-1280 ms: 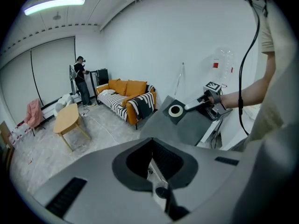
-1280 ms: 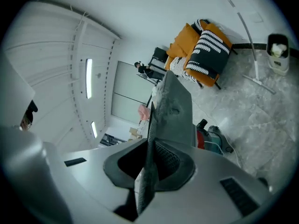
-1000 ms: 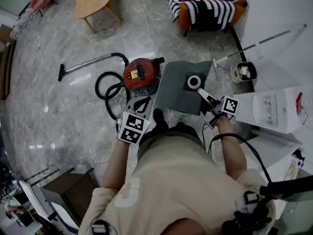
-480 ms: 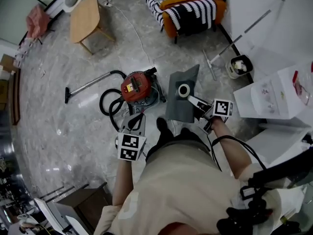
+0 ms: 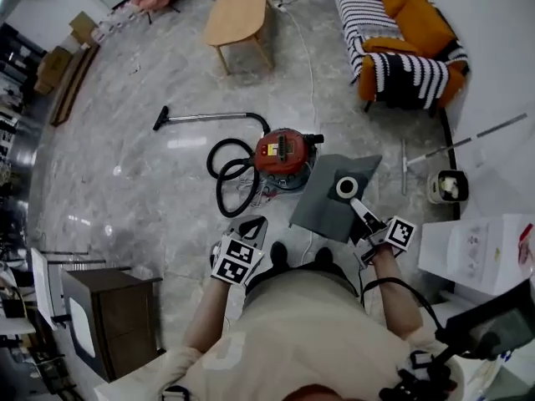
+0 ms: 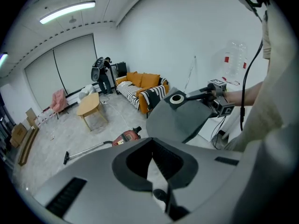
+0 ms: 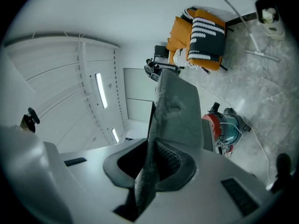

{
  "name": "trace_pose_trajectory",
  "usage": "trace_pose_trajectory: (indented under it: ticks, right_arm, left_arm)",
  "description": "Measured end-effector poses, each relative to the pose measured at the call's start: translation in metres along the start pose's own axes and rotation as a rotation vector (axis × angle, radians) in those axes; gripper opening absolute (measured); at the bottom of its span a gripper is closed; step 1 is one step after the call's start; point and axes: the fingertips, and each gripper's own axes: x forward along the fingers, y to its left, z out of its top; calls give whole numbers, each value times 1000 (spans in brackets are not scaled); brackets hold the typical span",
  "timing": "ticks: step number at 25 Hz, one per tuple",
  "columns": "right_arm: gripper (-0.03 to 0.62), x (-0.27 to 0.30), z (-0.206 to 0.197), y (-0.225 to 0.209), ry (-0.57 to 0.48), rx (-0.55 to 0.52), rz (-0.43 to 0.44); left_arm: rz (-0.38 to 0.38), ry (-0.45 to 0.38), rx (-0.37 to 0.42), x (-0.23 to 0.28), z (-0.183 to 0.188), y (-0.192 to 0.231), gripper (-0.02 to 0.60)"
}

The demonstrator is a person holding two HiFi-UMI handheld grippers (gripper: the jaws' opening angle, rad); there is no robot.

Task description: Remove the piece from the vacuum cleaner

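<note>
The red vacuum cleaner (image 5: 284, 153) stands on the marble floor, its black hose (image 5: 227, 172) coiled at its left. The removed piece, a flat grey dust bag (image 5: 333, 200) with a round white-rimmed collar (image 5: 347, 187), hangs in the air to the right of the cleaner. My right gripper (image 5: 366, 218) is shut on the bag's edge, and the bag (image 7: 180, 111) runs edge-on between its jaws. My left gripper (image 5: 249, 226) is below the cleaner, apart from it, shut with nothing in it. From the left gripper view the bag (image 6: 180, 115) and cleaner (image 6: 125, 136) lie ahead.
The vacuum's wand (image 5: 205, 117) lies on the floor to the left. A wooden coffee table (image 5: 242, 13) and an orange striped sofa (image 5: 401, 32) stand at the back. A mop bucket (image 5: 447, 184) and a white box (image 5: 476, 245) are at the right, a dark cabinet (image 5: 100, 316) at the lower left.
The head view has swung round. My left gripper has drawn back from the vacuum cleaner. The right gripper still holds the bag, a little higher beside the cleaner.
</note>
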Motion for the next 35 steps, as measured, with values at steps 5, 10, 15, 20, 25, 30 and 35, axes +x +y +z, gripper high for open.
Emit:
trace_pose_trajectory:
  ticks: [5, 10, 15, 20, 25, 30, 35]
  right_arm:
    - [34, 15, -4, 19, -31, -7, -3]
    - [35, 29, -15, 43, -46, -66, 0]
    - [35, 50, -39, 63, -72, -124, 13]
    - [37, 76, -69, 93, -60, -185, 24]
    - [35, 90, -94, 106, -49, -230, 8]
    - [37, 80, -108, 105, -97, -233, -15]
    - [37, 72, -126, 106, -150, -227, -43]
  left_arm:
    - [35, -74, -10, -14, 8, 21, -5]
    - [46, -103, -38, -33, -11, 42, -5]
    - [100, -135, -48, -67, -37, 83, -5]
    - [81, -172, -77, -91, -57, 108, -5]
    - [16, -159, -92, -90, -80, 115, -5]
    - [-18, -186, -63, -93, -79, 119, -5]
    - [-62, -212, -5, -97, -73, 122, -5]
